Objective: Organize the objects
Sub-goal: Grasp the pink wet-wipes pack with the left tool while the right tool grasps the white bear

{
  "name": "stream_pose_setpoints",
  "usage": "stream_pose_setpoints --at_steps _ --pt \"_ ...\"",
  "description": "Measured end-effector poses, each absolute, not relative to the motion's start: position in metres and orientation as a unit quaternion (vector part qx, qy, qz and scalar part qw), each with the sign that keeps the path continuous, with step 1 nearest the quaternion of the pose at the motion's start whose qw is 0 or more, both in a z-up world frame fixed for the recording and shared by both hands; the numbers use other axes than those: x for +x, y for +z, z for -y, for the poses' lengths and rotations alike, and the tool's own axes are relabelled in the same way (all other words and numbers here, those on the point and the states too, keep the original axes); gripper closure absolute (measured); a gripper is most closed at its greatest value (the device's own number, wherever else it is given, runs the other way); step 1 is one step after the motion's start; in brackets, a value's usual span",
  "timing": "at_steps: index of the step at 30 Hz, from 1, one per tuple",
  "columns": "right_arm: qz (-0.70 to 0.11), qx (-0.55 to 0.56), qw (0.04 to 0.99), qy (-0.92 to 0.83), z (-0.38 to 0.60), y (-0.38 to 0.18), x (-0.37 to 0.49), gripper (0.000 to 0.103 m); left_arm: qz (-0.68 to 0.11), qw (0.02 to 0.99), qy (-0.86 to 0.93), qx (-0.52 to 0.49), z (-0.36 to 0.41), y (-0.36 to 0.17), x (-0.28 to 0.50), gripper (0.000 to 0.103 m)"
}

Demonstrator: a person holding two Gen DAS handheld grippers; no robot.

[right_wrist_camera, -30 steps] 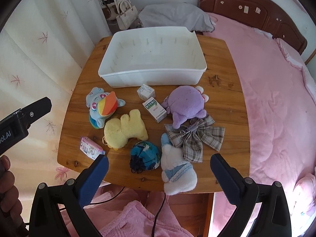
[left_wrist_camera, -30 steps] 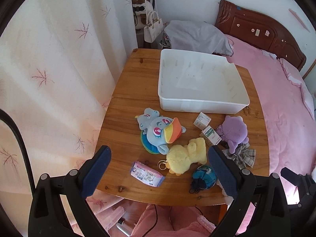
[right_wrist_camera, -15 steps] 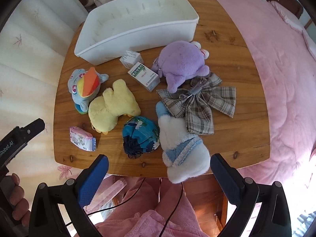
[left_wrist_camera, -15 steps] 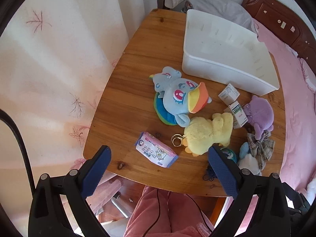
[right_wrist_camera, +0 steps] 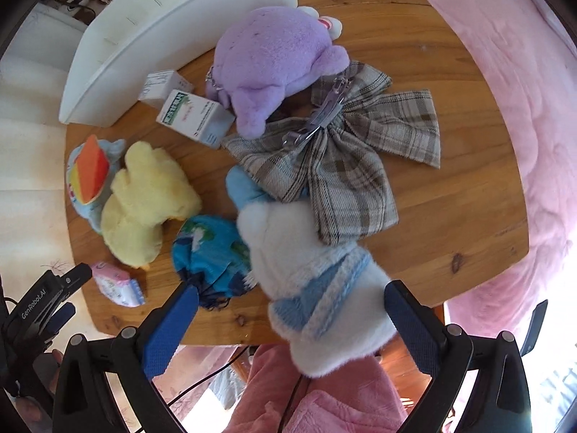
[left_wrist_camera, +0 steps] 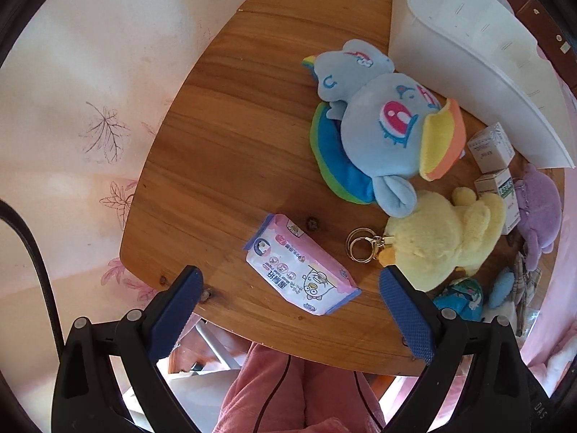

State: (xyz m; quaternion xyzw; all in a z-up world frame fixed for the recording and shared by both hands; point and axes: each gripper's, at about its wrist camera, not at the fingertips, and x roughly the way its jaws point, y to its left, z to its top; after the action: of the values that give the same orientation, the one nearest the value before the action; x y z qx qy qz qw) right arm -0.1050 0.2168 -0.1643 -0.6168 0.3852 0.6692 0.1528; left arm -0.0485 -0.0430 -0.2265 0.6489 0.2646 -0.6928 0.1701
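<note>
Left wrist view only: a gold key ring (left_wrist_camera: 360,249) is lying just beside the yellow plush (left_wrist_camera: 440,238), and the bare left part of the wooden table (left_wrist_camera: 230,137) is showing.
Right wrist view only: a plaid bow (right_wrist_camera: 339,158) with a metal clip is spreading beside the purple plush (right_wrist_camera: 274,57), and a white and blue plush (right_wrist_camera: 324,288) is hanging over the table's near edge.
Both views: the white bin (left_wrist_camera: 468,54) is sitting at the far side, with two small boxes (right_wrist_camera: 180,108) just in front of it; the blue pony plush (left_wrist_camera: 382,126) is touching the yellow plush.
Left gripper (left_wrist_camera: 292,288): its jaws are standing spread wide, gripping nothing, hovering over the pink tissue pack (left_wrist_camera: 299,267) near the table's front edge.
Right gripper (right_wrist_camera: 292,306): its jaws are likewise gaping wide and empty, framing the white and blue plush; the blue globe pouch (right_wrist_camera: 212,252) is lying near its left finger.
</note>
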Motion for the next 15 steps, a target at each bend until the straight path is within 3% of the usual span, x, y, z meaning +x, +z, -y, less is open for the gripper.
stream_pose_setpoints --at_steps 10,15 --pt "-0.402 -0.649 0.148 0.629 -0.218 -0.189 -0.123 0.0 -0.253 0.174 -0.662 0.683 0.043 -0.254 -0.053 0.005" --pt "-0.417 -0.66 0.142 0.609 -0.212 -0.195 -0.128 0.001 -0.269 0.162 -0.64 0.702 0.042 -0.264 -0.051 0.009"
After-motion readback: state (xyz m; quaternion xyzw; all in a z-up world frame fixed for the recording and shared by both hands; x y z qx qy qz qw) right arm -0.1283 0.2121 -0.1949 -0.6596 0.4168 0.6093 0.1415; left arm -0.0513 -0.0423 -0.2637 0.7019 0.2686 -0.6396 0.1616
